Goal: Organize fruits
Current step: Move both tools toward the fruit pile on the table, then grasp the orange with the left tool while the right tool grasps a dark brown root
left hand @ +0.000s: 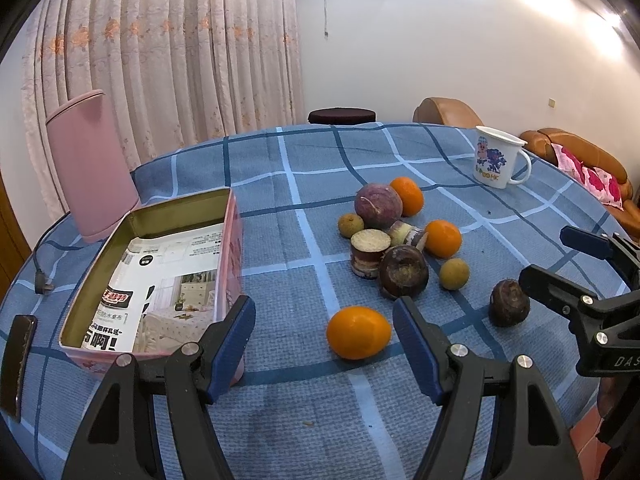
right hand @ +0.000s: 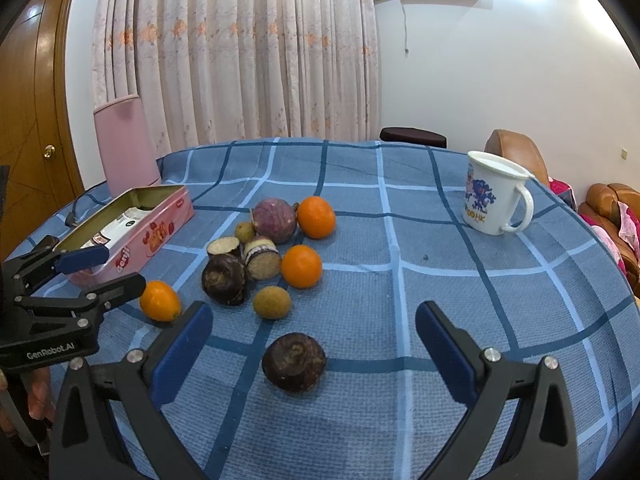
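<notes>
Nothing is held yet: the left gripper (left hand: 324, 344) is spread wide over the cloth with an orange (left hand: 358, 333) lying just ahead between its pads, and the right gripper (right hand: 314, 344) is likewise wide, with a dark round fruit (right hand: 294, 361) framed between its fingers. The rest of the fruit is heaped mid-table: two more oranges (right hand: 301, 266), a purple fruit (right hand: 274, 221), two small tan fruits (right hand: 271, 302), a second dark fruit (right hand: 223, 280) and two cut stubs (right hand: 262, 258), several of them touching. The likeliest failure is judged to be rolling; a round fruit nudged by one pad before the other closes can be sent across the cloth or off the table's edge, and a pinch off centre can squirt it out. If the heap is entered carelessly, neighbours can be scattered. The open tin (left hand: 152, 280), presumably the destination, is lined with a loose printed sheet (left hand: 168, 276), which may shift under dropped fruit; its near wall stands just beside the left pad and can be knocked on a carry. The two grippers are close together and can be clashed. A mug (right hand: 494, 196), a pink container (left hand: 90, 168) and a dark flat object (left hand: 18, 364), possibly a phone, stand clear of the heap.
</notes>
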